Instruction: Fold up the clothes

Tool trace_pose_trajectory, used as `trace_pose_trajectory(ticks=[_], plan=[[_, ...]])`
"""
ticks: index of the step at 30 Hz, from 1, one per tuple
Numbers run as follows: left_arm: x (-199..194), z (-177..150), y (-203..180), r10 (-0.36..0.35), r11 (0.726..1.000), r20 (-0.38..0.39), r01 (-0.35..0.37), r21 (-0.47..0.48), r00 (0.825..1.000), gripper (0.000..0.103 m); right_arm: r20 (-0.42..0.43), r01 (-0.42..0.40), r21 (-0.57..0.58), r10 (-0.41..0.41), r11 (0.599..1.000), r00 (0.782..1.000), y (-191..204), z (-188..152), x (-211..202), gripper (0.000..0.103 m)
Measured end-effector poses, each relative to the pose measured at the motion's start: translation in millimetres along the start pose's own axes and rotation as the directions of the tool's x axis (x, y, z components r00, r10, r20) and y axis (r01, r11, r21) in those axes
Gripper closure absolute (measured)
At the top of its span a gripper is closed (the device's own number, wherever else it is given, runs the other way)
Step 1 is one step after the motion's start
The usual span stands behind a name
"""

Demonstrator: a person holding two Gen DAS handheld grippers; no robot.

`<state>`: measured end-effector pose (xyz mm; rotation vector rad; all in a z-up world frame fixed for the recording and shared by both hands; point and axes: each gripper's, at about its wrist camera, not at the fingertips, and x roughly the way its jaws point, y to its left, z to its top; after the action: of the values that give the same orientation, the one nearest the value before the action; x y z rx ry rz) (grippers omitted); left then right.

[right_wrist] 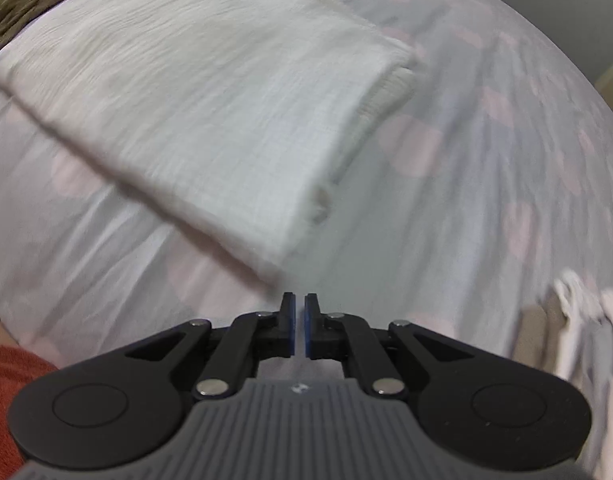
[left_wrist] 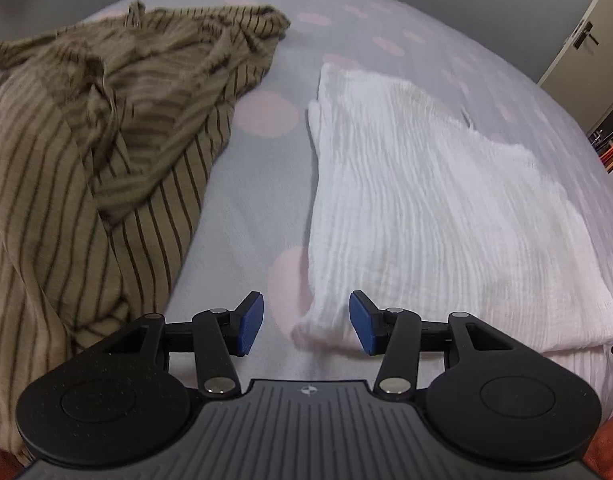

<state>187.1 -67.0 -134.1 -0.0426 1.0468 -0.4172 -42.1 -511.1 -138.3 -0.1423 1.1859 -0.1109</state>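
White crinkled garment [left_wrist: 426, 200], folded into a flat rectangle of several layers, lies on the bed [left_wrist: 266, 184], whose pale cover is printed with pink dots. Edges line up reasonably; one corner near me is slightly rumpled. I judge this piece folded, or very nearly so.

Olive striped garment [left_wrist: 86, 140] lies to the left of the white one, apart from it, with a strip of bare cover between them. It is heaped and twisted, with no fold in evidence. I judge this piece still to be done.

My left tool [left_wrist: 306, 324] hangs over the near corner of the white garment, its blue pads [left_wrist: 250, 320] standing apart. The corner shows between them, but I see no pad pressing on cloth; released, holding nothing.

My right tool [right_wrist: 300, 324] is clenched almost fully, only a thin slit between the pads, and nothing caught in it. It sits just off the near right corner of the white garment, over bare cover.

Pale bunched fabric [right_wrist: 586, 320] shows at the right edge of the right wrist view; too blurred to identify. Rust-red sleeve [right_wrist: 10, 380] shows at lower left there.

Assessment: one item done, one outstanding at least.
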Motion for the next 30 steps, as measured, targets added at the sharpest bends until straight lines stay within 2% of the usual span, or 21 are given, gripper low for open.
trace_pose_trajectory(ticks=[1, 2, 3, 4, 5, 9, 11, 12, 13, 14, 17, 24, 27, 30], plan=[[-1, 5, -1, 0.002, 1.0, 0.011, -0.002, 0.004, 1.0, 0.058, 0.018, 0.001, 0.03, -0.002, 1.0, 1.0, -5, -1, -4, 0.092], [-1, 10, -2, 0.003, 1.0, 0.019, -0.003, 0.005, 1.0, 0.058, 0.04, -0.006, 0.07, 0.003, 0.998, 0.999, -12, -2, -8, 0.074], [0, 15, -2, -0.001, 1.0, 0.026, 0.001, 0.004, 1.0, 0.057, 0.068, -0.02, 0.116, 0.013, 0.993, 0.998, -18, -3, -12, 0.05], [2, 21, -2, -0.018, 1.0, 0.035, 0.018, 0.003, 0.999, 0.054, 0.103, -0.044, 0.171, 0.026, 0.984, 0.994, -25, -3, -16, 0.043], [4, 26, -2, -0.042, 0.999, 0.045, 0.042, 0.001, 0.998, 0.048, 0.142, -0.07, 0.227, 0.038, 0.971, 0.989, -33, -2, -19, 0.04], [19, 46, -3, -0.074, 0.996, 0.069, 0.077, -0.053, 0.995, 0.047, 0.287, -0.203, 0.445, 0.075, 0.872, 0.955, -61, 8, -19, 0.037], [26, 55, -5, -0.088, 0.993, 0.082, 0.094, -0.072, 0.993, 0.046, 0.345, -0.213, 0.501, 0.032, 0.839, 0.938, -65, 18, -15, 0.022], [30, 59, -6, -0.091, 0.993, 0.089, 0.098, -0.07, 0.992, 0.046, 0.358, -0.199, 0.506, 0.005, 0.839, 0.934, -64, 24, -12, 0.019], [35, 63, -8, -0.089, 0.993, 0.093, 0.096, -0.07, 0.992, 0.046, 0.371, -0.205, 0.506, 0.003, 0.838, 0.928, -65, 30, -7, 0.017], [39, 66, -9, -0.087, 0.993, 0.098, 0.094, -0.069, 0.991, 0.046, 0.382, -0.24, 0.505, 0.035, 0.829, 0.924, -67, 36, -1, 0.016], [52, 77, -12, -0.081, 0.994, 0.112, 0.089, -0.067, 0.99, 0.046, 0.384, -0.307, 0.552, 0.091, 0.775, 0.919, -75, 55, 22, 0.016], [84, 97, -7, -0.079, 0.994, 0.113, 0.087, -0.073, 0.99, 0.044, 0.407, -0.324, 0.609, 0.065, 0.724, 0.911, -87, 86, 59, 0.014], [98, 101, -2, -0.068, 0.993, 0.109, 0.078, -0.089, 0.992, 0.044, 0.406, -0.324, 0.611, 0.066, 0.723, 0.912, -88, 94, 74, 0.014], [108, 99, 2, -0.057, 0.994, 0.143, 0.069, -0.084, 0.988, 0.044, 0.407, -0.334, 0.612, 0.077, 0.717, 0.91, -88, 94, 88, 0.013]])
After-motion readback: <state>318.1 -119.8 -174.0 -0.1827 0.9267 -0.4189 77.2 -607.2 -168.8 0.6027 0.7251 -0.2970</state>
